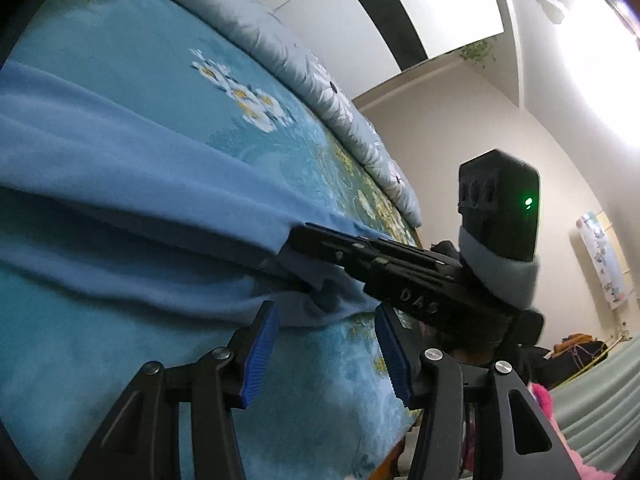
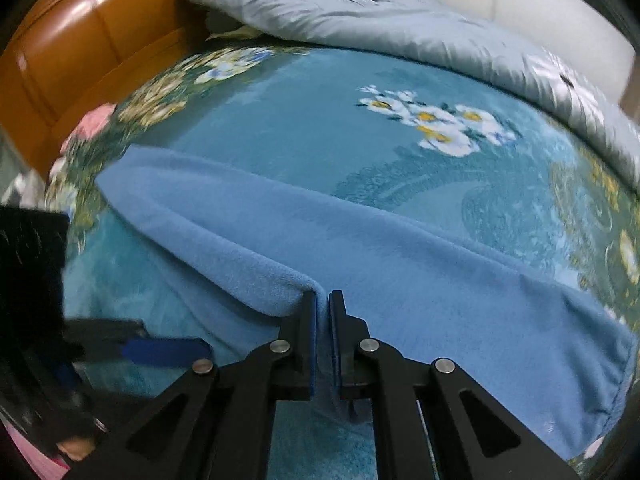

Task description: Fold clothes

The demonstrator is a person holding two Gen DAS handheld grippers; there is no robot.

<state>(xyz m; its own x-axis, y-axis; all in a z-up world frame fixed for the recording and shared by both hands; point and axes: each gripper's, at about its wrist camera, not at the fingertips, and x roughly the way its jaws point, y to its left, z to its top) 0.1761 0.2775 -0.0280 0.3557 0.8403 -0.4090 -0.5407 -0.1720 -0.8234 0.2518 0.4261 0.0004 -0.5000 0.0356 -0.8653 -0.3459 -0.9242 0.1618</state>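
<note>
The right gripper (image 2: 322,300) jaws pinch the blue garment (image 2: 400,264); left gripper (image 1: 326,320) jaws gape, seemingly just short of it.

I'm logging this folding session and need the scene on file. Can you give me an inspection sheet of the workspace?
Surface: bed sheet, teal with a flower print.
Job's things: blue fleece garment, partly lifted into a ridge.
Clutter: grey quilt bunched along the far edge.
Grippers: right gripper shut on the garment's fold; left gripper open, holding nothing.
Cables: nothing seen.
Surroundings: brown headboard, white wall.
</note>
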